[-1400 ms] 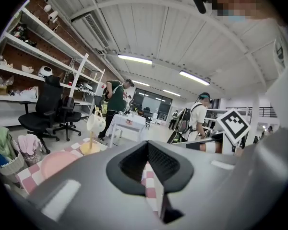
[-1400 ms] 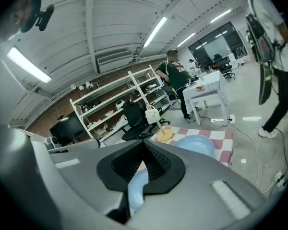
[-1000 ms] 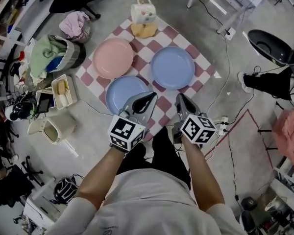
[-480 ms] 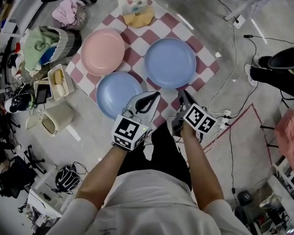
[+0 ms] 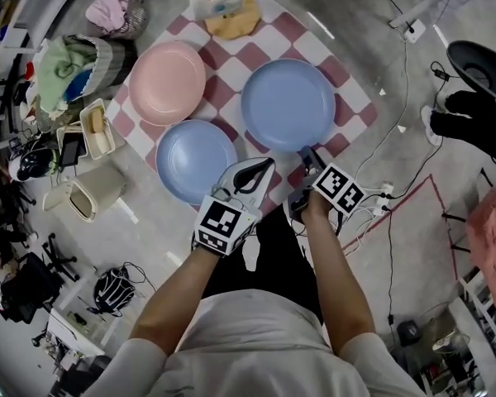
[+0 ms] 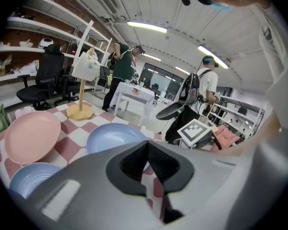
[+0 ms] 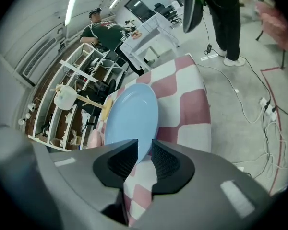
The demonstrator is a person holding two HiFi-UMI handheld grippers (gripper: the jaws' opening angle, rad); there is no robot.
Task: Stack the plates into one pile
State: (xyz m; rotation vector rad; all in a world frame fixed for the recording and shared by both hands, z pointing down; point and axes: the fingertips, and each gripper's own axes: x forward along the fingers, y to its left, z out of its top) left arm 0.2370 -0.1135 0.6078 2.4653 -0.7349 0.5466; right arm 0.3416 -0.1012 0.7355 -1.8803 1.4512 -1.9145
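The right gripper (image 5: 307, 152), jaws slightly parted, is pointing at the large blue plate (image 5: 288, 104) rim just ahead, while the clenched, empty left gripper (image 5: 263, 165) is hovering right of the smaller blue plate (image 5: 196, 160).

The gripper (image 7: 144, 143) points along a red-and-white checked cloth (image 7: 187, 99) spread on the floor (image 7: 240, 95). Its jaws stand a narrow gap apart. A blue plate (image 7: 132, 111) lies on the cloth, and its near rim runs into that gap at the jaw tips; whether the jaws touch it cannot be told. Past the cloth's right edge, cables (image 7: 269, 110) trail over the floor. Beyond the far edge a person (image 7: 105, 32) in a dark green top stands by a white table (image 7: 151, 30). Dark-trousered legs (image 7: 225, 20) stand off the far right corner.
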